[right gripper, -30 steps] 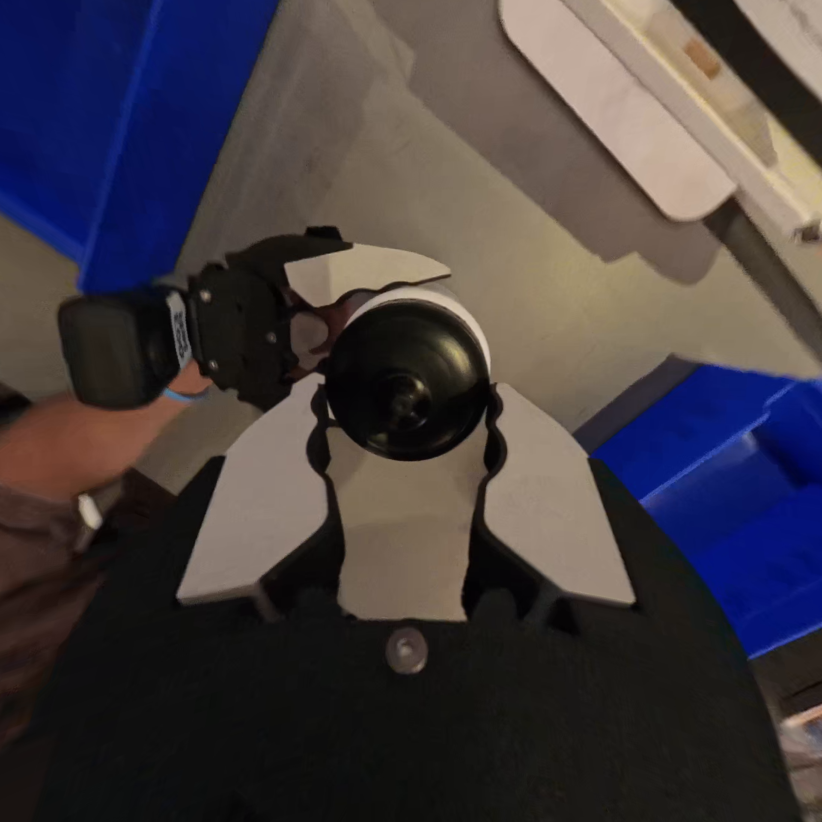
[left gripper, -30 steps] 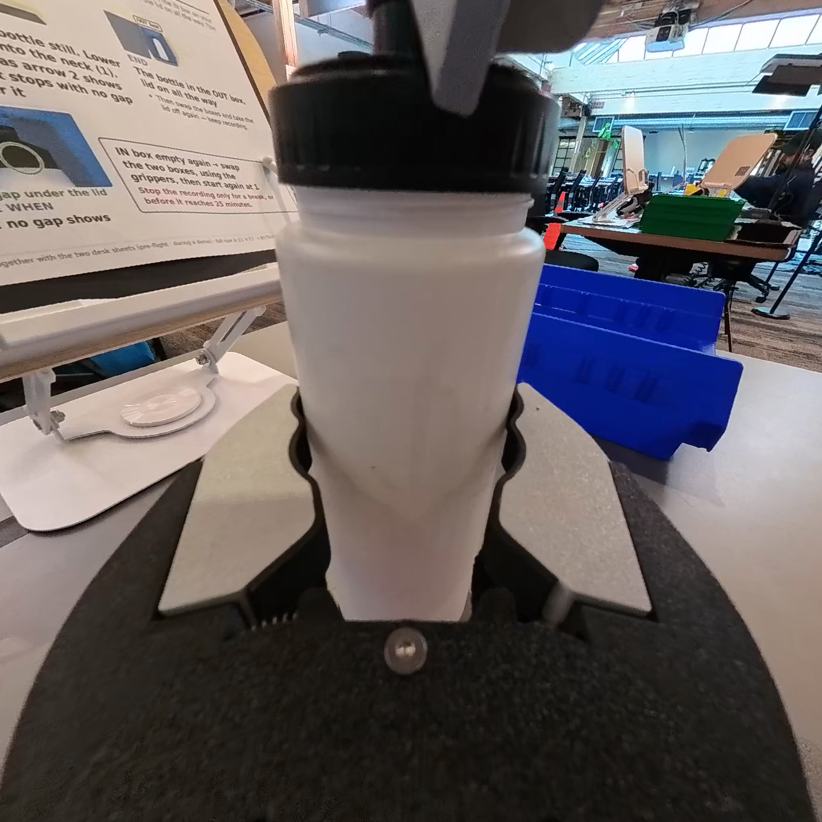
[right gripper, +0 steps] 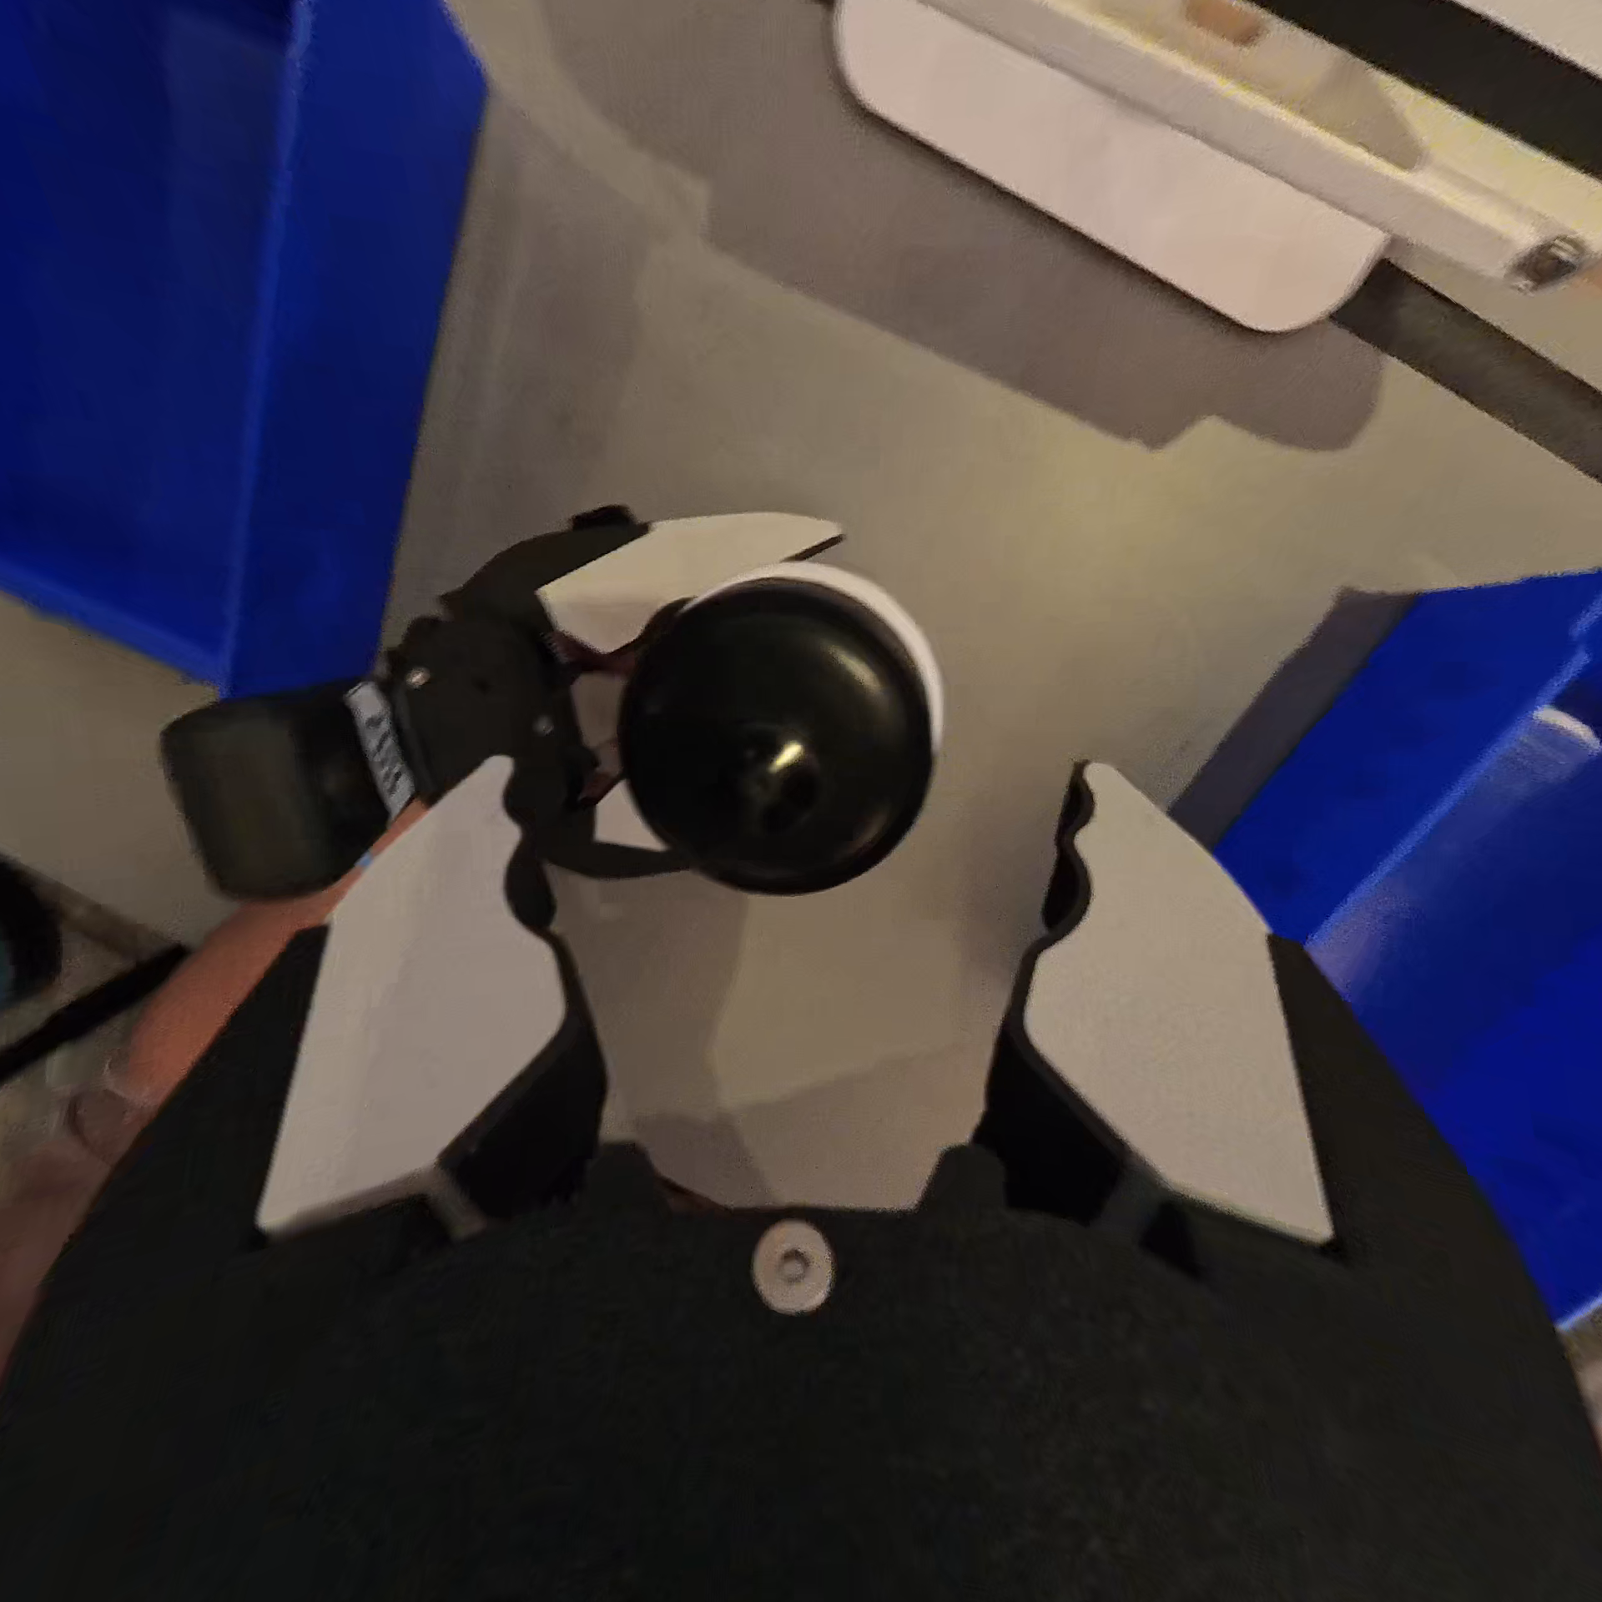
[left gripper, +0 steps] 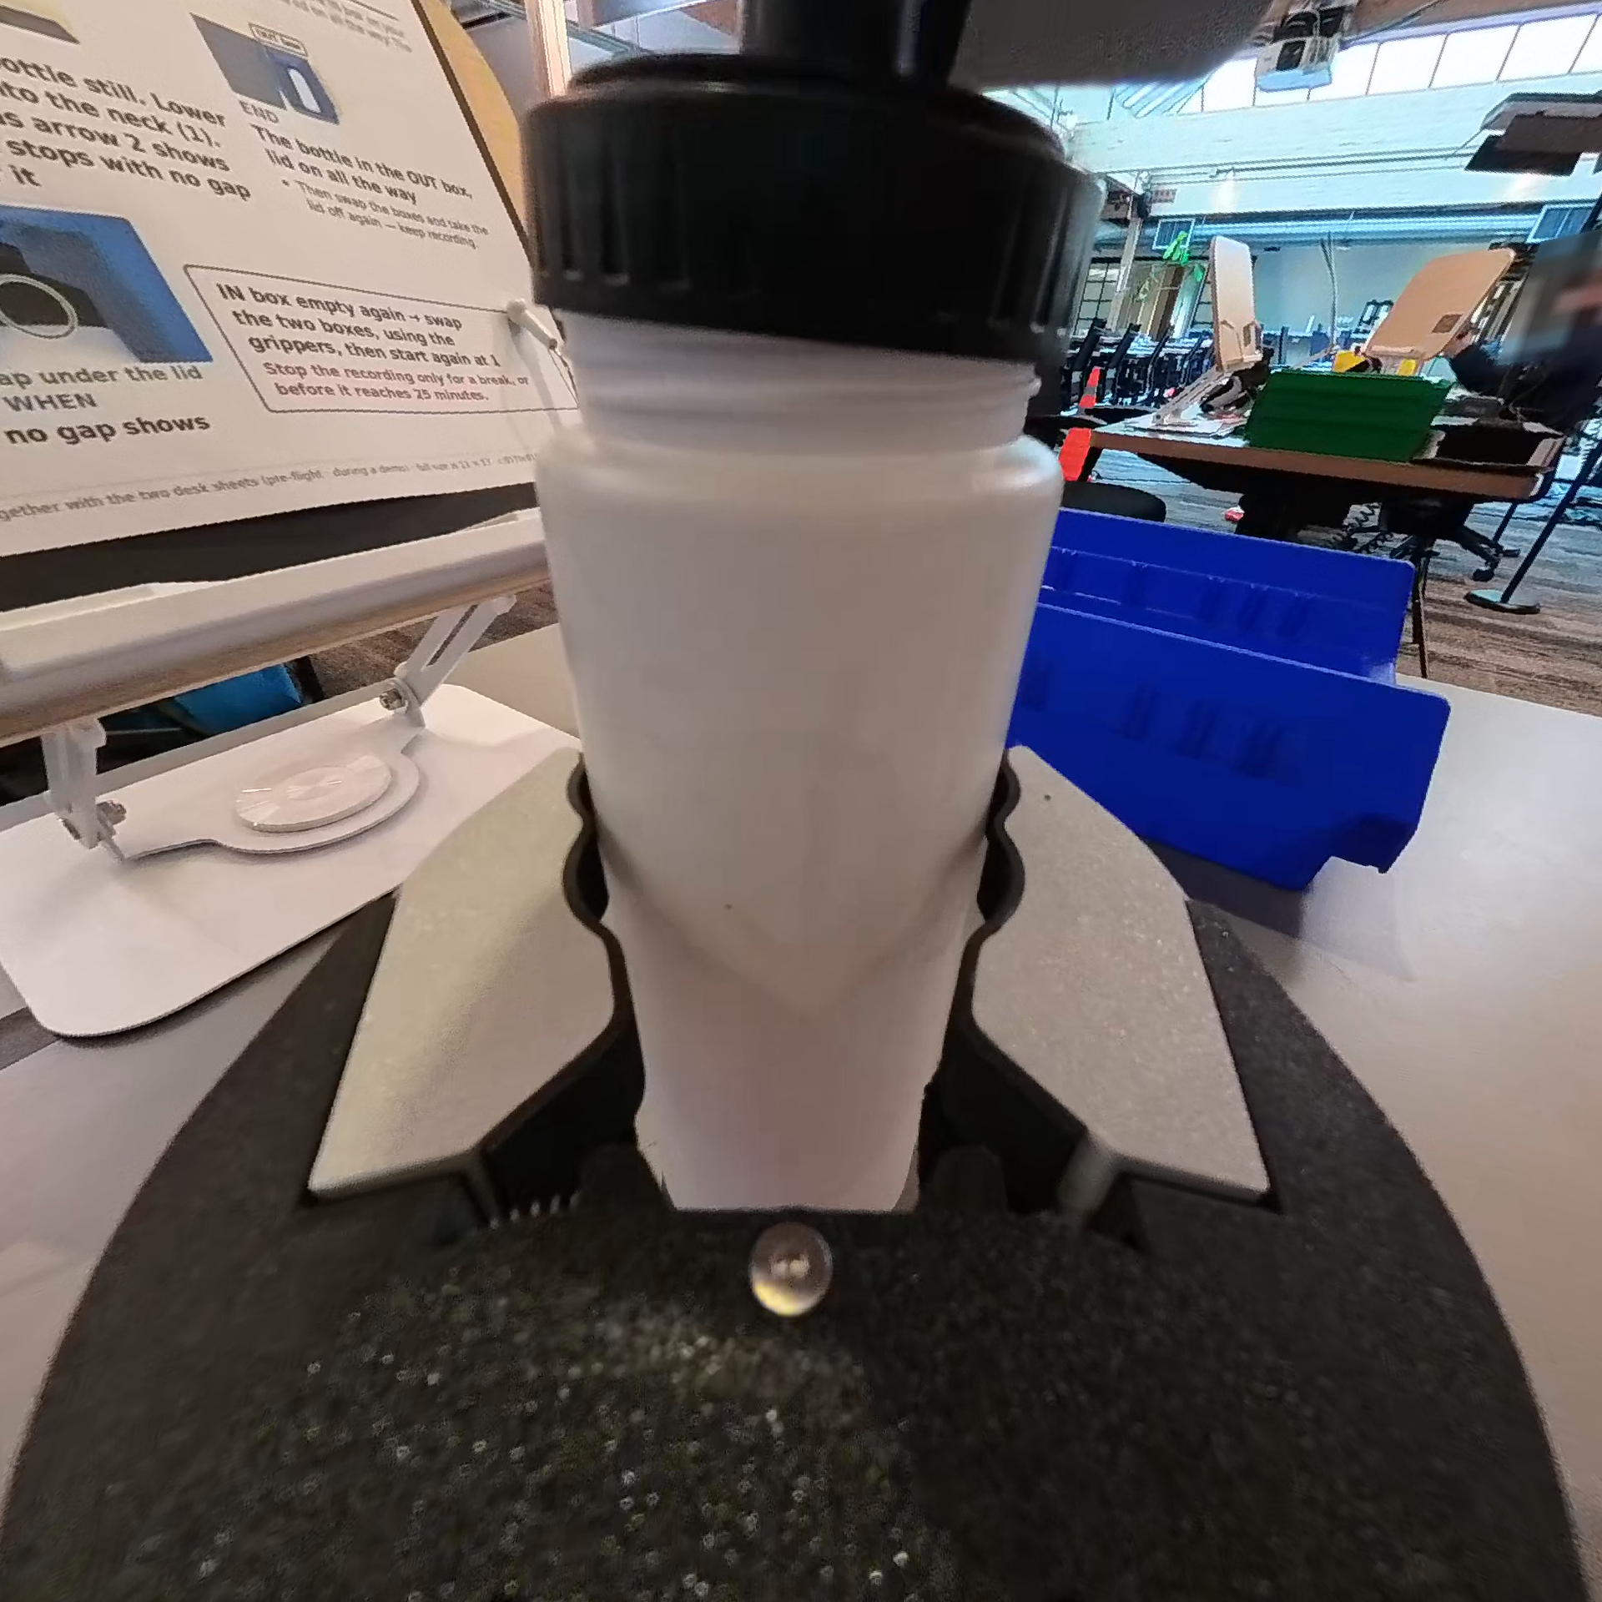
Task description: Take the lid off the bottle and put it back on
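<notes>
White bottle (left gripper: 797, 737) clamped upright in left tool (left gripper: 793, 832); right tool (right gripper: 793, 858) wide open above black lid (right gripper: 776, 737), untouching.

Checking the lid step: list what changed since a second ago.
The right gripper let go of the black lid and opened wide, clear of it. The lid now shows a strip of neck beneath it. The left gripper stays clamped on the white bottle.
</notes>
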Available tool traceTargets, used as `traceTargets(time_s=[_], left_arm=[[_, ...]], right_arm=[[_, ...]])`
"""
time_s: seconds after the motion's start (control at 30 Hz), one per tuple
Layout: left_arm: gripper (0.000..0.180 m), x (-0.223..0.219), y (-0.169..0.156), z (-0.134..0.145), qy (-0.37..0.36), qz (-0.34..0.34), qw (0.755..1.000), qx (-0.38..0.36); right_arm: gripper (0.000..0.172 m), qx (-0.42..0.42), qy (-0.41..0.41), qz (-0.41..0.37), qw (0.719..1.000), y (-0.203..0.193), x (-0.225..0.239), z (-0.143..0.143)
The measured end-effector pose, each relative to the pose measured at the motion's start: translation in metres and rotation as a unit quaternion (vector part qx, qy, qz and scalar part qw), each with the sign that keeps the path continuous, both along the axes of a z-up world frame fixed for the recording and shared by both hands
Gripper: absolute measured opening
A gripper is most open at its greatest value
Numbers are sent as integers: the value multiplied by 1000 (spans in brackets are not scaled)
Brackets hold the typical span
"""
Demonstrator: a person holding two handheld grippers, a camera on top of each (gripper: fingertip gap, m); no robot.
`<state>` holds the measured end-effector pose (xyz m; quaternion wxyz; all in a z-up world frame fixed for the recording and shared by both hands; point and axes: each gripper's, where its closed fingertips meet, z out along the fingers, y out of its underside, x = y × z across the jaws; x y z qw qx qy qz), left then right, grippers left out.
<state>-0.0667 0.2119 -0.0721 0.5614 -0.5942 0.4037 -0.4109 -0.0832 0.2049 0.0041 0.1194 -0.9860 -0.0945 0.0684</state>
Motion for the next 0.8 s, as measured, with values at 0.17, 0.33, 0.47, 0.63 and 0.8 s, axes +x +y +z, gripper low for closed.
traceTargets(time_s=[0.17,0.33,0.47,0.63,0.8], left_arm=[[85,0,0,0,0,1,1000,-1],[85,0,0,0,-1,-1,1000,-2],[84,-1,1,0,-2,-1,1000,-3],[84,-1,1,-1,-1,-3,1000,0],[84,-1,1,-1,-2,-3,1000,-1]], right_arm=[[70,-17,45,-21,999,3,-6,-5],[69,-23,38,90,995,0,-6,-2],[69,-35,35,225,973,-1,-7,0],[69,-9,-37,397,917,0,-6,-4],[69,-40,-21,438,898,-4,-7,6]])
